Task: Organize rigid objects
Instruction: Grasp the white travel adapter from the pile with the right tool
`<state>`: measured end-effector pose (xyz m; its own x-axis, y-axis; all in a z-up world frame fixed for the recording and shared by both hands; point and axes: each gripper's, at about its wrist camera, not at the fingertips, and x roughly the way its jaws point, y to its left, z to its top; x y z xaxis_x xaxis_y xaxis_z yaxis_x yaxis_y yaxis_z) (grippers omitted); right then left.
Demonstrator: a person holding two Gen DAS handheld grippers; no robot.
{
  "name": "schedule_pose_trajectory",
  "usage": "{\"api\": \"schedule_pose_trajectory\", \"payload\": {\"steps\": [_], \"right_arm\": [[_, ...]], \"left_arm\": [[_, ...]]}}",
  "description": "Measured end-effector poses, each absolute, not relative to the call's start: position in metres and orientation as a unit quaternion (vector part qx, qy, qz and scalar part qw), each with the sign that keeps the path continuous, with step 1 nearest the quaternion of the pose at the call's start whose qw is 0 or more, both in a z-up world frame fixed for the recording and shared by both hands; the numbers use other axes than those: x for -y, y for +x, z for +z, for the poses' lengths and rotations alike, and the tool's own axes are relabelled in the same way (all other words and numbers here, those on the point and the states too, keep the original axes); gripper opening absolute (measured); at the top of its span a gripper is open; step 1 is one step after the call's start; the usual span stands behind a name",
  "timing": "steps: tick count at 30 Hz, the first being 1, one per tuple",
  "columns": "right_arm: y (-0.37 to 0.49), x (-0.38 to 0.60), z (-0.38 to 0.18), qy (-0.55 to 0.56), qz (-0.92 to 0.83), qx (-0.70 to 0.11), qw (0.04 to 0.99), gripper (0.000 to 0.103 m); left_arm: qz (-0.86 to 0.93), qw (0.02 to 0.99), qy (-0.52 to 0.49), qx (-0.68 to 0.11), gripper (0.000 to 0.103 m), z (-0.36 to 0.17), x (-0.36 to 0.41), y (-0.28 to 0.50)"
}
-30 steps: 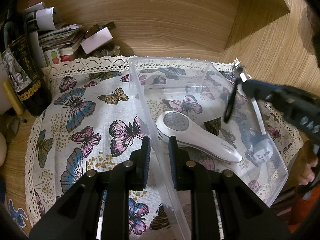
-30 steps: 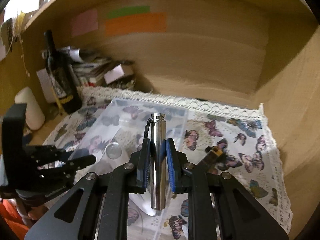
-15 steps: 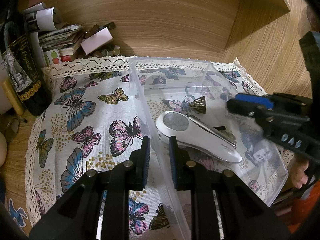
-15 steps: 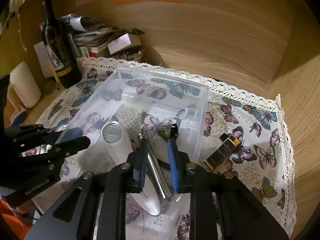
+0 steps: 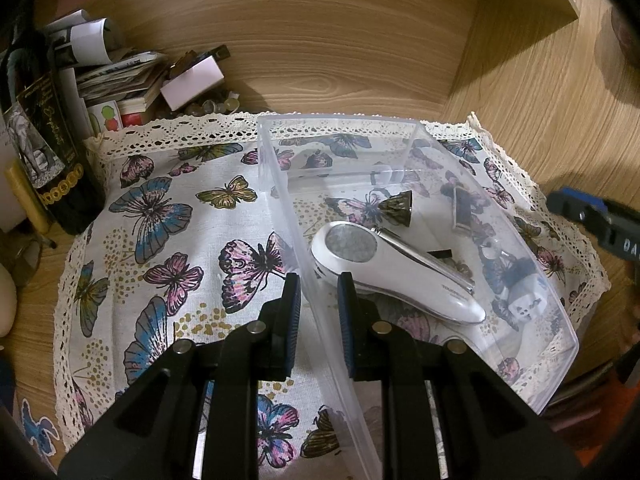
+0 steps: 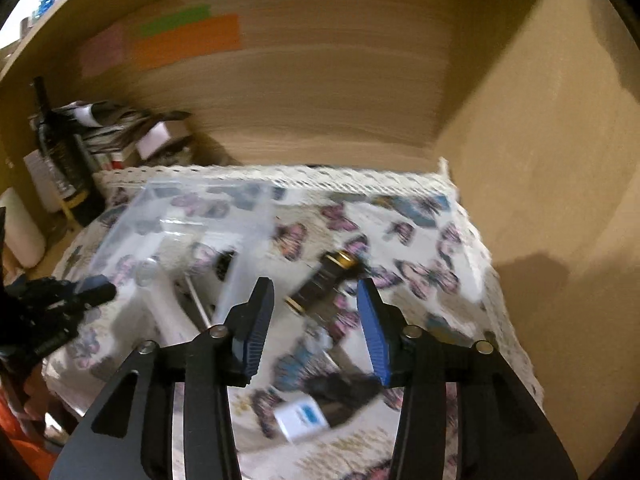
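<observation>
A clear plastic bin stands on the butterfly cloth. In it lie a white handheld device and a slim silver metal tube resting across it. My left gripper is shut on the bin's left wall near its front. My right gripper is open and empty above the cloth, right of the bin. A dark cylinder with gold ends lies on the cloth between and beyond its fingers. A small white box with blue print lies closer to me. The right wrist view is blurred.
A dark wine bottle, stacked papers and a white box crowd the back left corner. Wooden walls close the back and right side. A white plug adapter and a small dark item show at the bin's right wall.
My right gripper let go of the silver tube, which now lies in the bin on the white device. It then opened wide and swung right, out over the cloth. The left gripper has not moved.
</observation>
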<state>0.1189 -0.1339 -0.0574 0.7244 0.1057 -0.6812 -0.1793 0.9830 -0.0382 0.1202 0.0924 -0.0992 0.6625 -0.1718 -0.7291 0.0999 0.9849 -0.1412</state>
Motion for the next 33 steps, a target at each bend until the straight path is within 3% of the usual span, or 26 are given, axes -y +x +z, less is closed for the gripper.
{"api": "schedule_pose_trajectory", "payload": {"steps": [17,31,33], "right_arm": [[0.09,0.149,-0.114,0.027,0.07,-0.42,0.905,0.048],[0.095,0.15,-0.137,0.052,0.079,-0.454,0.886,0.048],[0.095,0.151,-0.139,0.054,0.076,-0.452,0.887,0.043]], "left_arm": [[-0.075,0.911,-0.043,-0.403,0.018,-0.1,-0.093,0.118],[-0.075,0.911,-0.043,-0.403,0.018,-0.1,-0.093,0.118],[-0.075,0.911,-0.043,-0.403,0.018,-0.1,-0.093,0.118]]}}
